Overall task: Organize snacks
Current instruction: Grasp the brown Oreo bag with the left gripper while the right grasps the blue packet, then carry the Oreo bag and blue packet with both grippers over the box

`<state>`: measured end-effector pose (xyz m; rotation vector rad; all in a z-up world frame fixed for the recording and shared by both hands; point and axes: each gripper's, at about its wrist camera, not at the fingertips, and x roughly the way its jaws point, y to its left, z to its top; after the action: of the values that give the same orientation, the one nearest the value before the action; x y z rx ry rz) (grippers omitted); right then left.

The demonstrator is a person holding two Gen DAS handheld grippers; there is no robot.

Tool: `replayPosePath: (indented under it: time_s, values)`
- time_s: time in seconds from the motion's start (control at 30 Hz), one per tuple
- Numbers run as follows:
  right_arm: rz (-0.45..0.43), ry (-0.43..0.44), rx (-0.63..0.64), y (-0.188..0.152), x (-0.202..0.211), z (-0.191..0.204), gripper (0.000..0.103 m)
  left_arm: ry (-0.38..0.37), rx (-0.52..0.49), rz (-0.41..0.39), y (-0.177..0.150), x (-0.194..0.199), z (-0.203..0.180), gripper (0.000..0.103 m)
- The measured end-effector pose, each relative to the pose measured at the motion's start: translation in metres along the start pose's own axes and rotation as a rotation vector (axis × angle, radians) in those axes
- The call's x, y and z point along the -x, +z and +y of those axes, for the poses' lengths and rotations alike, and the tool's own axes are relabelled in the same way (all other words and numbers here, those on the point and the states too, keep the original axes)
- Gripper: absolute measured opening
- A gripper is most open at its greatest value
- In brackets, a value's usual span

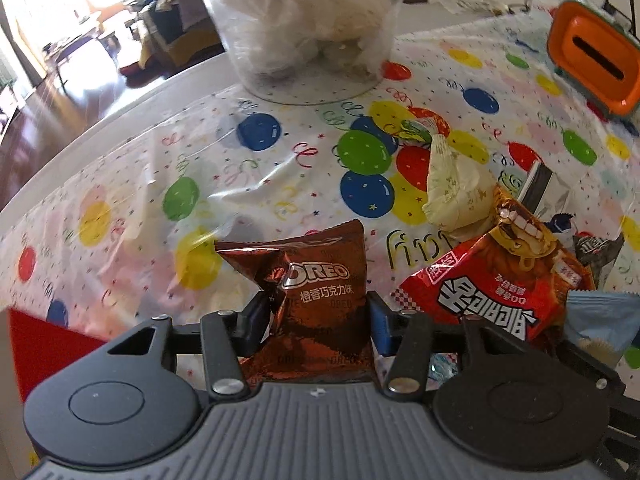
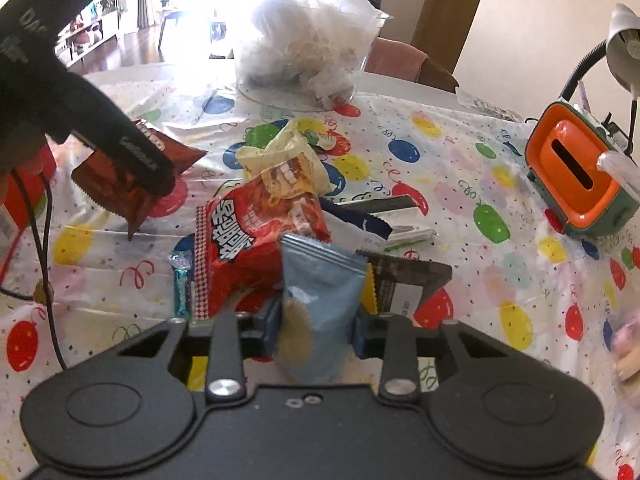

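The lower part of the brown Oreo packet (image 1: 320, 300) is hidden behind the left tool's body. The clear bowl (image 1: 304, 28) is cut off at the far edge, its white contents blurred. The blue packet's (image 2: 320, 300) print is unreadable.

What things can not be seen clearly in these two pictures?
- Contents of the clear plastic bowl: both views, white crumpled wrappers cover them and backlight washes them out.
- Lower part of the brown Oreo packet: left wrist view, hidden behind the left claw.
- Print on the light blue packet: right wrist view, plain side faces the camera.
- Dark packets under the red snack bag: text too small.
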<state>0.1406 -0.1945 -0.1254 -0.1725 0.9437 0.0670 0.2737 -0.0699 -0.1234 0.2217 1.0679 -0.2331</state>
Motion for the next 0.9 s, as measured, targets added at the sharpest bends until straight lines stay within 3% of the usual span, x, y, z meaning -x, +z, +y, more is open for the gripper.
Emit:
replayPosePath:
  time_s: [0.4,0.77,0.9]
  values:
    - [-0.058,0.122,-0.063,-0.018,0.035,-0.021,0.014,-0.031,0.078,-0.051,-0.034,0.058,0.004,0.051]
    - [0.037,0.203,-0.131,-0.029,0.022,-0.027,0.014,-0.051,0.091,-0.093,-0.065,0.103,0.008,0.051]
    - [0.015,0.233,-0.105,-0.029,0.018,-0.023,0.015,-0.053,0.084,-0.108,-0.074,0.115,0.007,0.051]
